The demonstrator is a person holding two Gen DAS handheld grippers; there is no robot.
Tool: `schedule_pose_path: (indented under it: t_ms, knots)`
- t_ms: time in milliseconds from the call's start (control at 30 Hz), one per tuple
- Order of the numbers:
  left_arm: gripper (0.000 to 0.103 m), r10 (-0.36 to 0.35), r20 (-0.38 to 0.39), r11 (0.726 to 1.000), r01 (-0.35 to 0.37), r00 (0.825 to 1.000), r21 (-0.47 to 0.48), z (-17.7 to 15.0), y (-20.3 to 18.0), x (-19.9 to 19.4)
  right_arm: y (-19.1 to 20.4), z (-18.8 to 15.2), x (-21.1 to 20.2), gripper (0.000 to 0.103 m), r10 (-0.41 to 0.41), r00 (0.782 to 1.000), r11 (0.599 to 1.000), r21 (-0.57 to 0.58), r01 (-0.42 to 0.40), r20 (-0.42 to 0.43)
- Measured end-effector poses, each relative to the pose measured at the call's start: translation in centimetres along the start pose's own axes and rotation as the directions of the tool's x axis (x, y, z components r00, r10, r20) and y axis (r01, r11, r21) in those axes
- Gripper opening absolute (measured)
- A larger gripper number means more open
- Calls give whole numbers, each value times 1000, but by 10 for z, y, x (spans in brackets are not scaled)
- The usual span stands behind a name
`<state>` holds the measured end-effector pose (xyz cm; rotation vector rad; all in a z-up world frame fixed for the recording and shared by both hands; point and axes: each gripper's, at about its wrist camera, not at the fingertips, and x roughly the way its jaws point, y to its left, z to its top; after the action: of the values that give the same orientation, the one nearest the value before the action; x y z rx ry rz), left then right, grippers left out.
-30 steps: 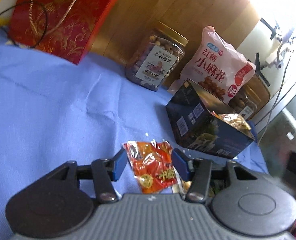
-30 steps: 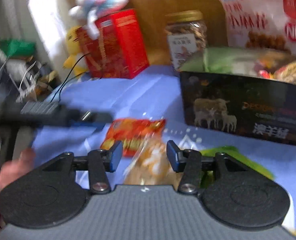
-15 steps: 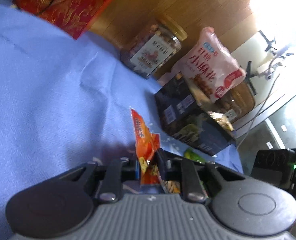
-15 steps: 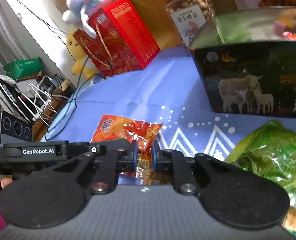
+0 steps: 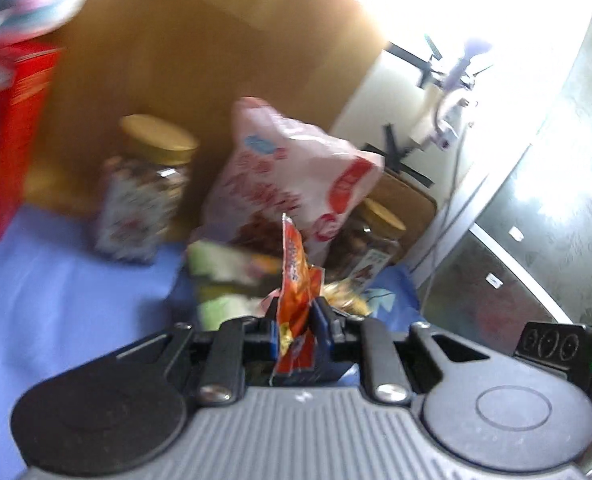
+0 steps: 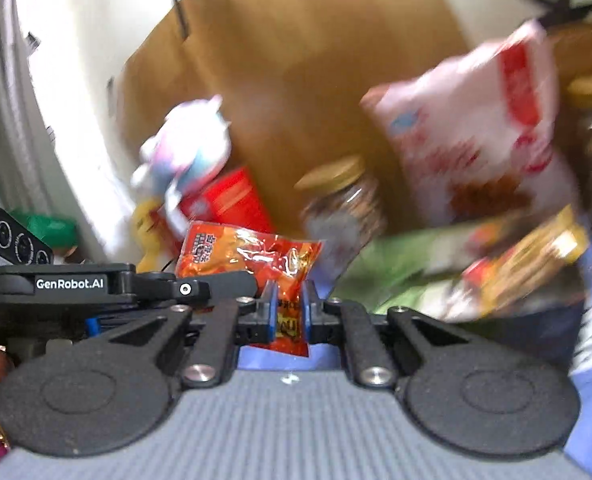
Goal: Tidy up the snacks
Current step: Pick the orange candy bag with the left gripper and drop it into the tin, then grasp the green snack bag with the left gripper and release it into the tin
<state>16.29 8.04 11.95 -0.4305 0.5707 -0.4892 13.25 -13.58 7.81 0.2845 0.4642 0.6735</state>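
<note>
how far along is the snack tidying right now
Several packets already sit in the dark box. In hand: both the left gripper and right gripper are shut on the orange snack packet, lifted off the blue cloth. Left: getting it into the box; blur hides anything else loose.

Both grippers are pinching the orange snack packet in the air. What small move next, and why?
Probably carry the orange packet forward over the open dark box of snacks. Left gripper and right gripper are both shut on it, lifted, and the box sits just ahead.
</note>
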Motion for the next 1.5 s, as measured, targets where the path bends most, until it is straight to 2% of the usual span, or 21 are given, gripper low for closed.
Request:
schedule_pose_path:
  t_ms: [100, 167, 267, 333, 433, 500, 567, 633, 733, 867, 900, 967, 1067, 1100, 1200, 1233, 1267, 1300, 1333, 1400, 1500]
  knots:
    - [17, -15, -28, 999, 16, 1000, 36, 9, -12, 39, -24, 14, -5, 15, -67, 997, 998, 12, 67, 35]
    - [17, 2, -47, 998, 1, 999, 59, 8, -16, 61, -41, 18, -2, 18, -114, 993, 993, 18, 113, 33]
    - [24, 96, -56, 990, -90, 994, 111, 1, -20, 88, -59, 16, -1, 18, -175, 984, 985, 17, 175, 23]
    - [24, 158, -66, 981, -149, 985, 125, -5, -17, 96, -67, 13, -6, 19, -198, 980, 980, 27, 197, 28]
    - [24, 170, -70, 981, -162, 983, 107, -11, -11, 86, -77, 6, -27, 20, -172, 983, 984, 65, 168, 61]
    - [24, 154, -48, 984, -148, 987, 103, -14, -11, 67, -79, 0, -43, 25, -157, 985, 985, 86, 150, 71]
    - [32, 134, -22, 985, -131, 991, 109, -21, -13, 46, -80, -10, -57, 27, -143, 988, 985, 109, 136, 59]
    - [33, 119, -21, 987, -116, 993, 114, -30, -16, 33, -85, -22, -67, 28, -108, 994, 983, 154, 103, 26]
    - [33, 117, -74, 988, -109, 990, 110, -47, -15, 31, -93, -41, -70, 32, -75, 996, 969, 233, 84, -49]
    - [33, 125, -179, 992, -120, 976, 43, -68, 0, 48, -107, -56, -63, 32, -69, 984, 939, 321, 119, -163]
    - [35, 117, -204, 993, -116, 972, 16, -72, 6, 53, -110, -58, -61, 32, -51, 983, 934, 341, 110, -179]
    - [45, 101, -241, 992, -115, 965, -45, -77, 17, 62, -113, -57, -56, 32, -40, 978, 926, 359, 114, -206]
    - [49, 74, -279, 989, -107, 957, -105, -82, 28, 75, -118, -57, -42, 32, -26, 967, 921, 371, 121, -252]
    - [49, 66, -269, 989, -99, 961, -112, -84, 29, 76, -119, -58, -36, 32, -9, 964, 915, 386, 115, -266]
    - [42, 57, -267, 990, -90, 962, -112, -86, 26, 77, -119, -61, -22, 27, 27, 961, 910, 406, 90, -274]
    - [37, 81, -261, 989, -110, 962, -99, -87, 25, 76, -118, -61, -20, 23, 32, 962, 913, 400, 83, -272]
    - [26, 86, -258, 989, -113, 962, -94, -88, 25, 75, -112, -60, -20, 14, 36, 965, 920, 387, 69, -259]
    - [19, 34, -253, 990, -66, 967, -121, -87, 27, 71, -108, -59, -21, 14, 43, 968, 927, 371, 53, -247]
    - [19, 8, -249, 988, -47, 969, -150, -85, 29, 66, -102, -58, -21, 13, 36, 970, 937, 347, 52, -241]
    - [19, 1, -215, 988, -33, 977, -148, -83, 26, 53, -89, -57, -23, 11, 37, 973, 952, 304, 34, -228]
    - [19, -19, -162, 988, -6, 987, -154, -77, 24, 36, -72, -52, -25, 9, 66, 978, 952, 307, -2, -200]
